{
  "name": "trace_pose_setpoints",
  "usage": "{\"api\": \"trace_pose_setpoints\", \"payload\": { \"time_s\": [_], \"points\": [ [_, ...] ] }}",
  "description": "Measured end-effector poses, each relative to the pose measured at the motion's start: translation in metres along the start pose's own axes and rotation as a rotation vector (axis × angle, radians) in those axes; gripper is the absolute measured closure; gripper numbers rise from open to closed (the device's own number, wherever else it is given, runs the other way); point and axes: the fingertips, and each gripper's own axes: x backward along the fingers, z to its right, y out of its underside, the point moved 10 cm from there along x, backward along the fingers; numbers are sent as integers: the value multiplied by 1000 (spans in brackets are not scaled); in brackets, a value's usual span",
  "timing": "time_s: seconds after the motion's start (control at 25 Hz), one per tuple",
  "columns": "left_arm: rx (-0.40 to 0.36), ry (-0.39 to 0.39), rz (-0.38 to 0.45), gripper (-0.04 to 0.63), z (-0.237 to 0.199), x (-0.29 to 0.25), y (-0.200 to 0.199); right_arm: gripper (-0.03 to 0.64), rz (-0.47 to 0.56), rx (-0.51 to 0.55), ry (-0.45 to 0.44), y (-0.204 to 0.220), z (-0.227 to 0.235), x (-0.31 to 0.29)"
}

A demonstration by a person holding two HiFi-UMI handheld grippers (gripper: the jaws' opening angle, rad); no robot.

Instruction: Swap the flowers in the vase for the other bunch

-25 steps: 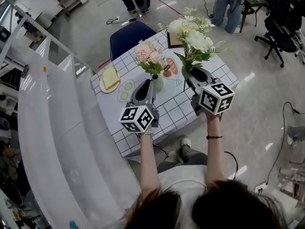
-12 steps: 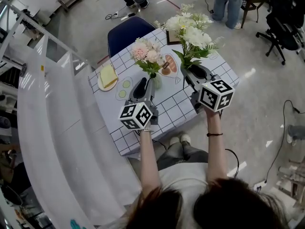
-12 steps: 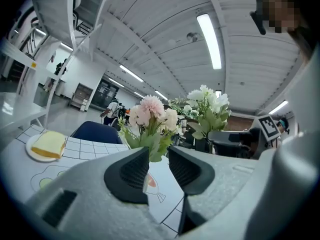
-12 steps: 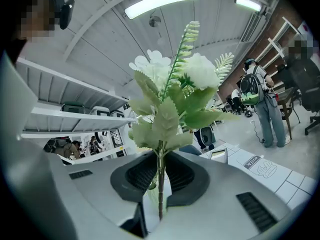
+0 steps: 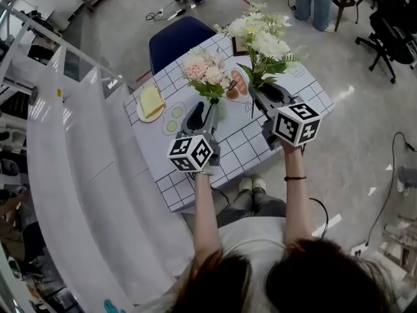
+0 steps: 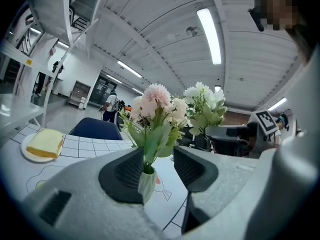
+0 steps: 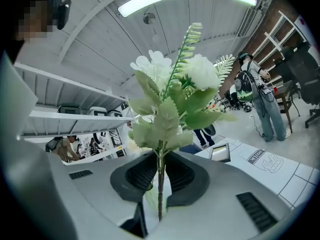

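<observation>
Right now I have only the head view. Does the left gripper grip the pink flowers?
Observer: No. In the left gripper view, the left gripper has just been opening its jaws. The pink bunch in its vase stands between them, not clamped.
Operator: And the right gripper, is it empty?
Observer: No. The right gripper view shows the right gripper shut on the white bunch, low on its stem.

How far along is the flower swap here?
Done: right gripper holds the white bunch by its stem, off the table. In hand: left gripper, jaws have just been opening and stand apart around the pink bunch in the vase. Left: unclear which bunch belongs in the vase; the white one needs placing.
</observation>
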Motion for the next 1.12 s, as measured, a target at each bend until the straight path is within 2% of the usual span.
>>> {"api": "trace_pose_setpoints", "payload": {
  "time_s": [0.24, 0.72, 1.12],
  "points": [
    [15, 6, -26, 391, -8, -13, 8, 569, -12, -1, 4, 1, 7, -9],
    [29, 3, -48, 380, -21, -32, 22, 569, -23, -9, 7, 4, 23, -24],
    [-9, 9, -55, 380, -24, -48, 25, 569, -24, -2, 14, 2, 30, -31]
  ]
}}
